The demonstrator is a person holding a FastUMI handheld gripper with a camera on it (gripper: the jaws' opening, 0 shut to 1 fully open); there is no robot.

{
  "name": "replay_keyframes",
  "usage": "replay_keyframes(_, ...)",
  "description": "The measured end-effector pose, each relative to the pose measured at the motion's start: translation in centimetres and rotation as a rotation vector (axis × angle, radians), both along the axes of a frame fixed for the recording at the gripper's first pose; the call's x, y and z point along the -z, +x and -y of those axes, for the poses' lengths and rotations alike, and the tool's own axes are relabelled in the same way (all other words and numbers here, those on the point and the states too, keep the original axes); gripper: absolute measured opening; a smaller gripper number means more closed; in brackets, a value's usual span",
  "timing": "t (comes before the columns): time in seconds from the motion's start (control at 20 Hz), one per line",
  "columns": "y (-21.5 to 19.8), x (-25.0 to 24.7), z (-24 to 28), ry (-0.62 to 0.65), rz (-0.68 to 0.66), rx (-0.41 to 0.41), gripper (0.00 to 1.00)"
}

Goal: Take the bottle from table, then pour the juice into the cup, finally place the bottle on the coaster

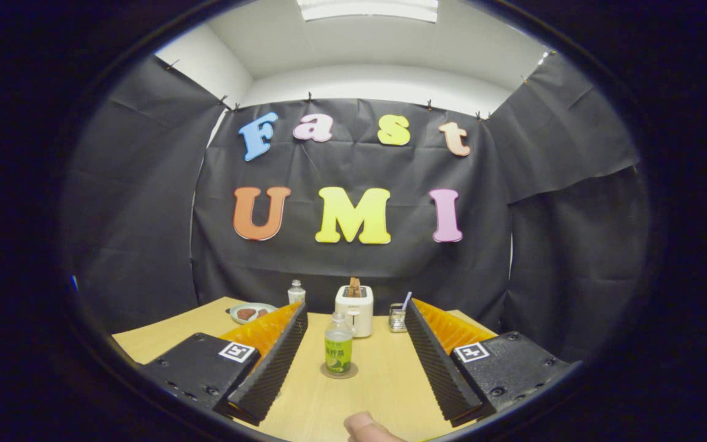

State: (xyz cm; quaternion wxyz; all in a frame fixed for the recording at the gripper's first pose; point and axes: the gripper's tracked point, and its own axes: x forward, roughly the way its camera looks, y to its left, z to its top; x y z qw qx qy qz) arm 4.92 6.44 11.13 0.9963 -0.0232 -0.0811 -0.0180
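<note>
The gripper has its fingers spread wide with nothing between them, low in the frame, and a fingertip shows at the bottom centre. Just ahead, between the fingers, the bottle stands upright on the coaster on the table. Beyond it sits a toaster, with a small glass jar to its right, and a plate and a second bottle at centre left. A careless sweep of the open fingers could tip the bottle off the coaster. I cannot tell where the cup is.
</note>
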Motion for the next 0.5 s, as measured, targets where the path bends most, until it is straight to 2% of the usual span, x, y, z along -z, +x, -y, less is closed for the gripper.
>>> replay_keyframes(0.15, -3.1, 0.5, 1.9, -0.027, 0.013, 0.021, 1.00)
replay_keyframes(0.3, -5.4, 3.0, 3.6, -0.023, -0.018, 0.008, 1.00)
replay_keyframes(0.5, -7.5, 5.7, 6.5, -0.034, -0.032, 0.036, 1.00)
